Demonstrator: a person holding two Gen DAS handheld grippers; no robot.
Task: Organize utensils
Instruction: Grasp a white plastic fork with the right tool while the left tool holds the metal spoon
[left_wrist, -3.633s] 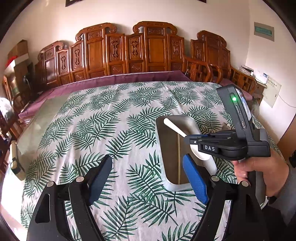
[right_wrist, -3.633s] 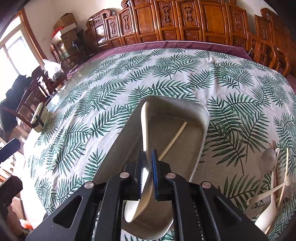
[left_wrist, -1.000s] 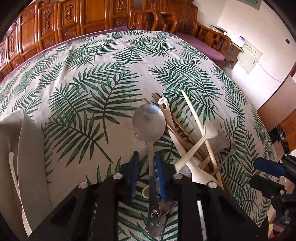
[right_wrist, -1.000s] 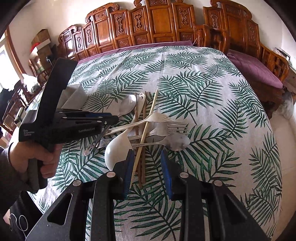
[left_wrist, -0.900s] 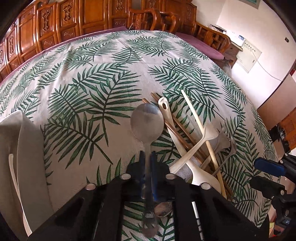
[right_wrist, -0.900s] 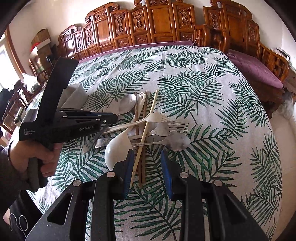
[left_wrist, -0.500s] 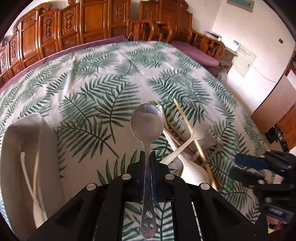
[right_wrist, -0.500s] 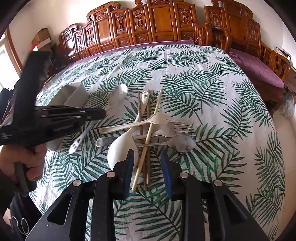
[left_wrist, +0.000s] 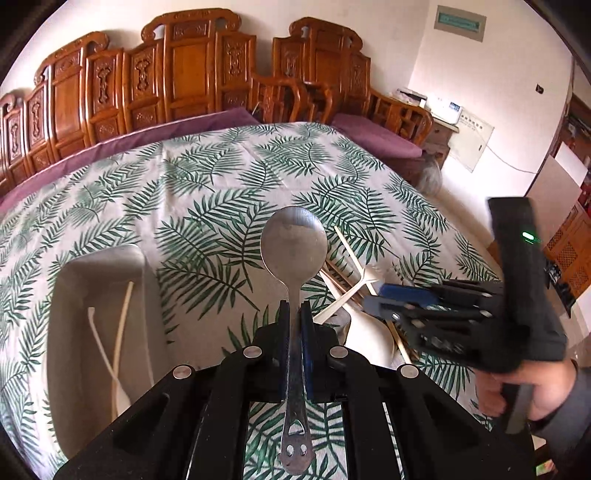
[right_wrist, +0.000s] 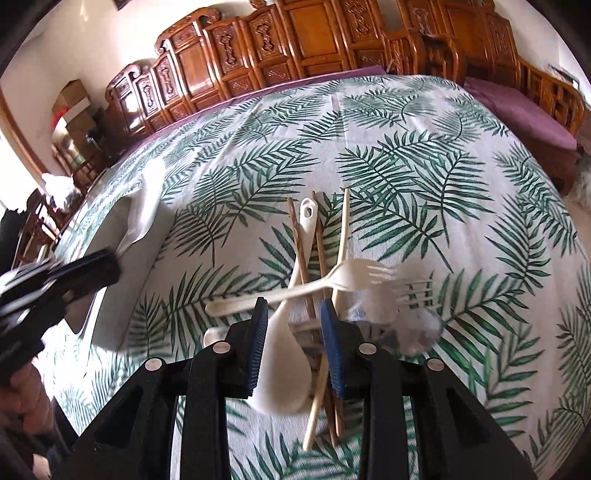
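My left gripper (left_wrist: 294, 314) is shut on the handle of a metal spoon (left_wrist: 293, 248) and holds it in the air, bowl forward, to the right of the grey tray (left_wrist: 77, 332). The tray holds a white spoon (left_wrist: 101, 363) and a pale chopstick (left_wrist: 123, 325). My right gripper (right_wrist: 295, 321) is open just above a pile of utensils: a white ladle spoon (right_wrist: 284, 365), a white plastic fork (right_wrist: 332, 282), brown chopsticks (right_wrist: 299, 251), a pale chopstick (right_wrist: 341, 251) and a metal fork (right_wrist: 417, 291). The right gripper also shows in the left wrist view (left_wrist: 391, 299).
The table wears a palm-leaf cloth (right_wrist: 424, 166). Carved wooden chairs (left_wrist: 192, 74) line its far side, with purple cushions (left_wrist: 373, 136) at the right. The tray also shows at the left in the right wrist view (right_wrist: 107, 251), behind the left gripper (right_wrist: 85, 273).
My left gripper closed on the metal spoon and lifted it off the pile, swinging toward the tray. My right gripper has dropped lower over the pile, still open.
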